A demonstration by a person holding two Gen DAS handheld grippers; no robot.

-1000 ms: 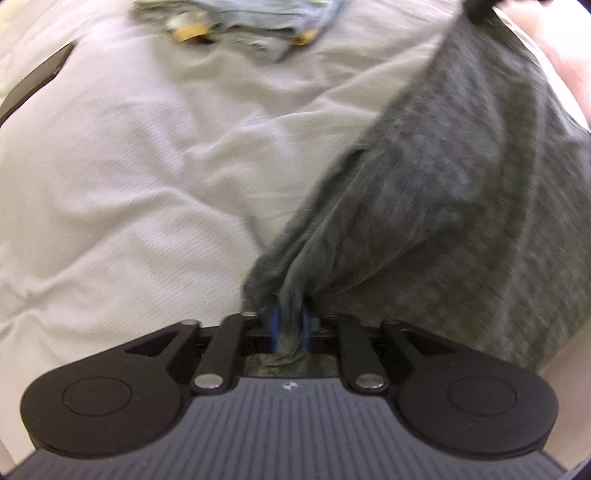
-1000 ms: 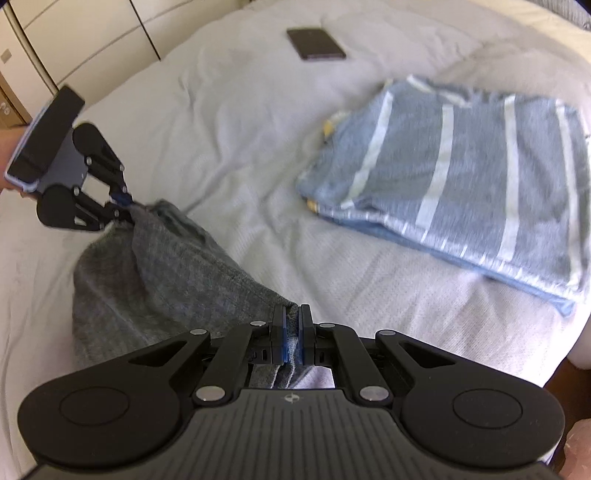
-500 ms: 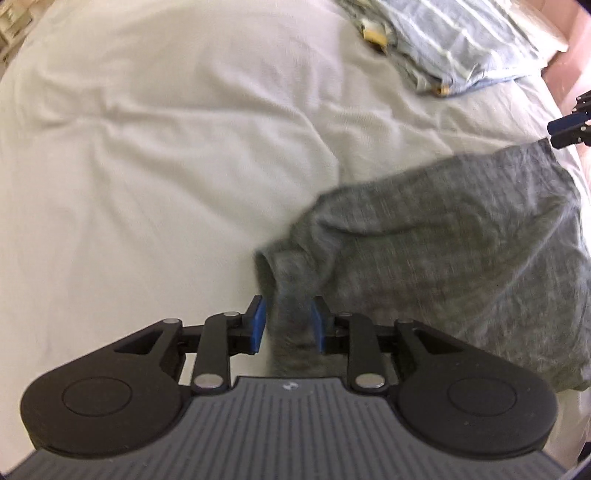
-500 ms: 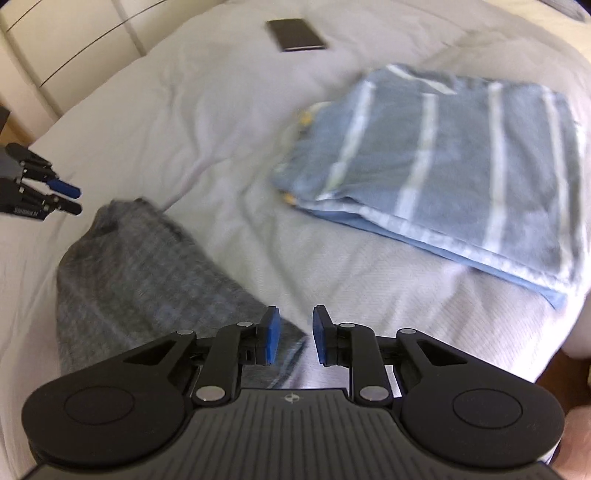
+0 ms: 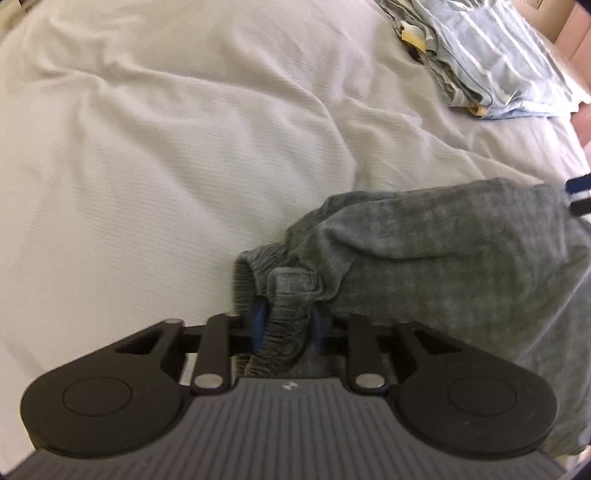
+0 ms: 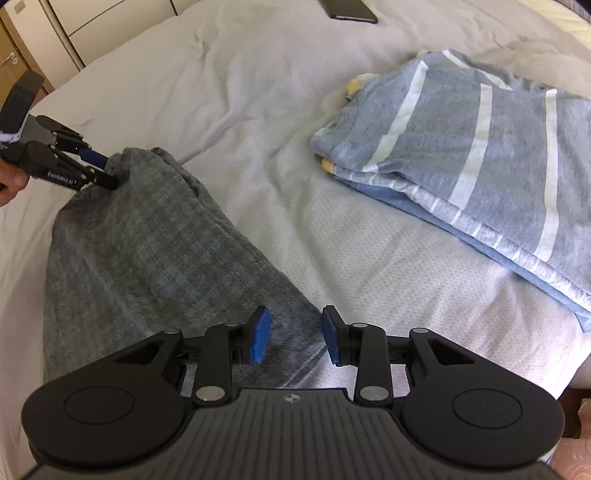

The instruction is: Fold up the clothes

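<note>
Both grippers' fingers spread around grey garment (image 6: 155, 258); striped folded clothes (image 6: 480, 162), phone (image 6: 351, 9) nearby.

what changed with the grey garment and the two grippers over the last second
Both grippers had the grey garment pinched and lifted a second ago; they opened and it dropped flat onto the bed. Now the left gripper straddles its bunched elastic edge, apparently not clamped, while the right gripper hovers open over the other end. The folded striped clothes and phone stayed put.
</note>
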